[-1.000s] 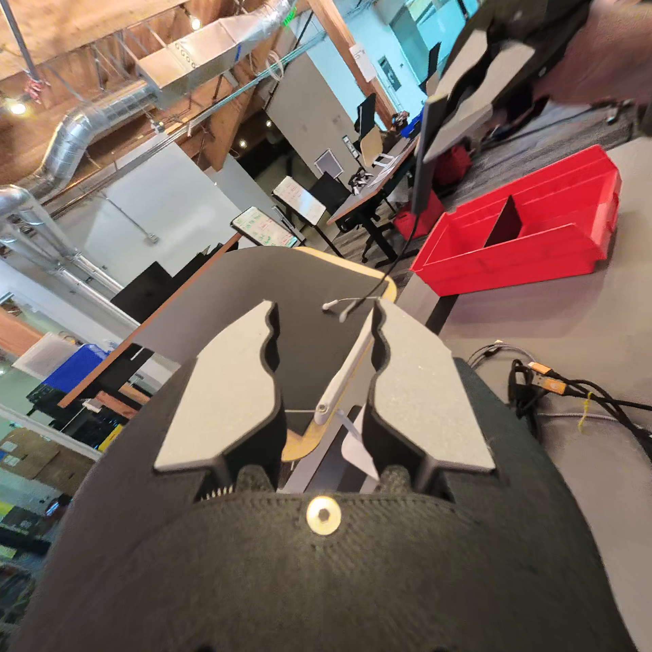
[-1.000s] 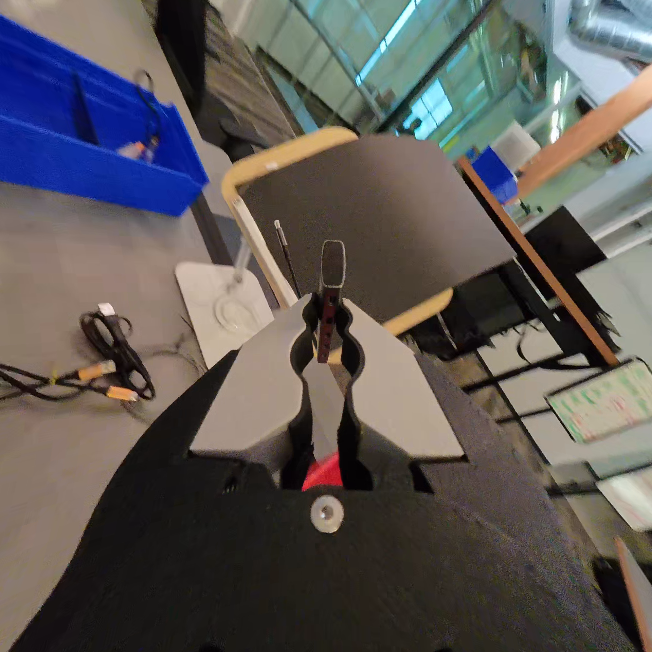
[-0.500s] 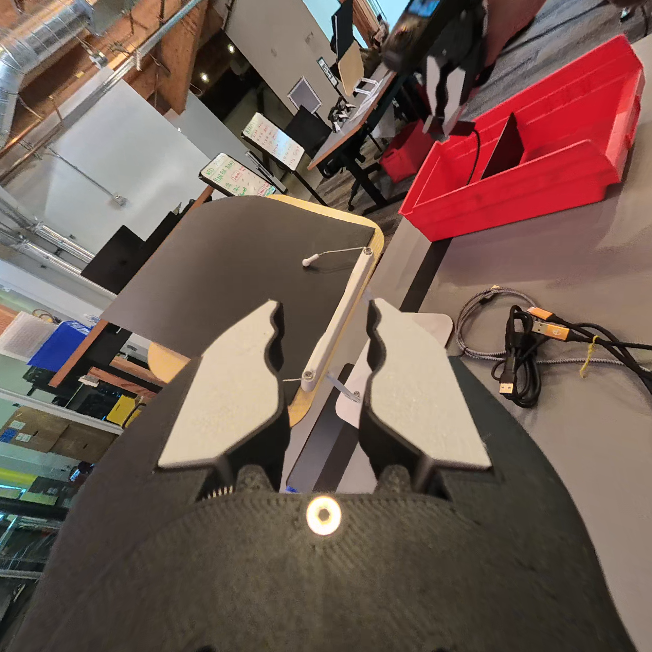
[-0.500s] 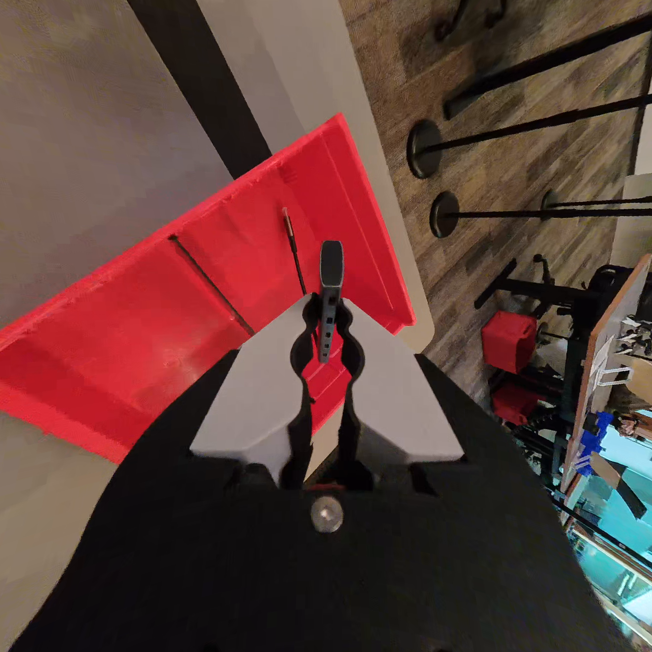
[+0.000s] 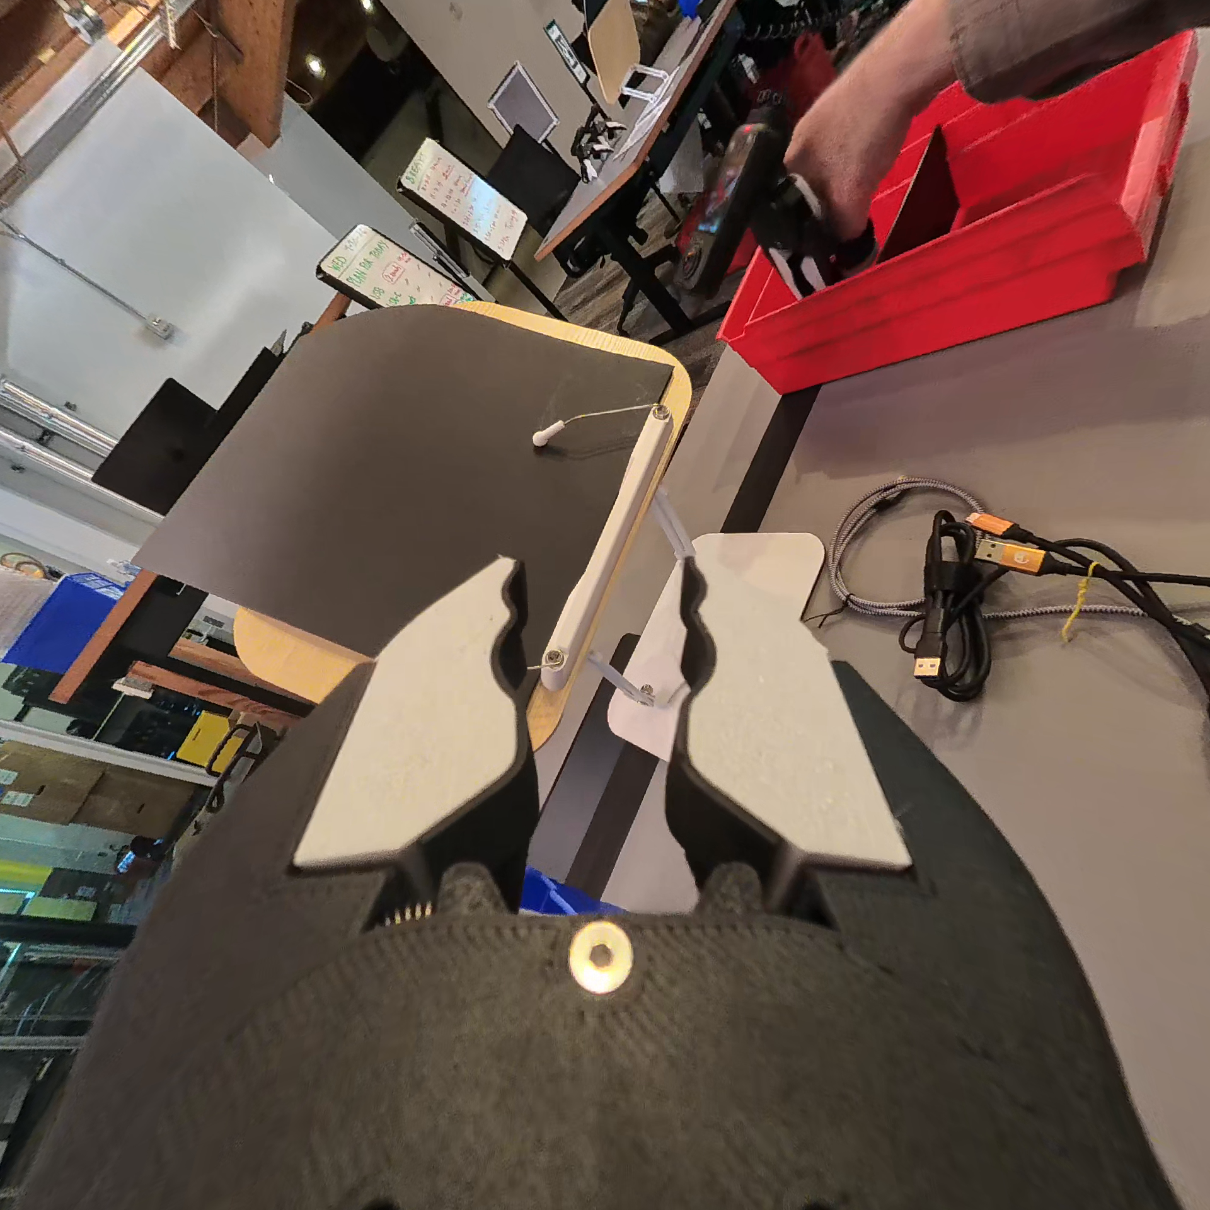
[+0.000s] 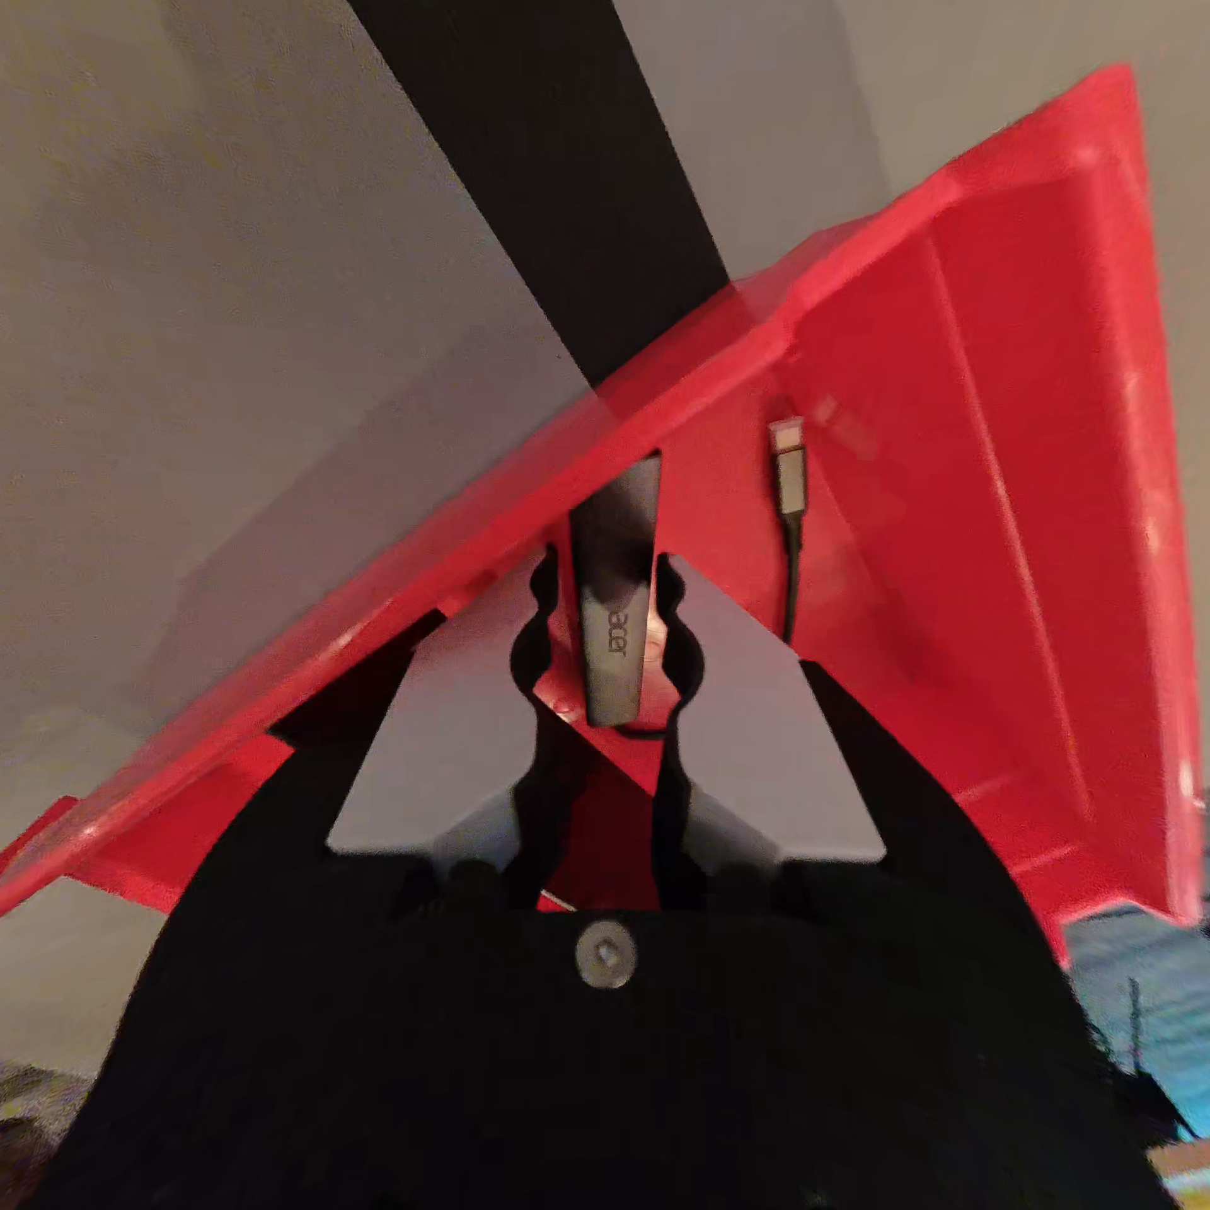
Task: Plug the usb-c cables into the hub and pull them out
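My right gripper [image 6: 609, 563] points down into the red bin [image 6: 982, 458]. Its jaws stand apart around the dark grey hub [image 6: 615, 609], which shows its flat face, with red showing between it and the left finger. The hub's short black cable with a metal plug [image 6: 789, 471] lies beside it in the bin. My left gripper [image 5: 599, 569] is open and empty, held above the table's far edge. A bundle of black cables with orange plugs [image 5: 949, 609] and a grey braided cable [image 5: 864, 524] lie on the table to its right. In the left wrist view a hand holds the right gripper [image 5: 802, 268] in the red bin [image 5: 982, 275].
A black panel with a wooden rim [image 5: 393, 458] stands on a white stand [image 5: 753, 563] at the table's far edge, in front of my left gripper. A blue bin [image 5: 556, 890] shows just under the left fingers. Desks and whiteboards stand beyond the table. The grippers' ends are close to 50 centimeters from one another.
My right gripper has swung over to the red bin, gone down into it and opened; the hub, gripped edge-on before, now shows its flat face. My left gripper tilted down towards the table and stayed open.
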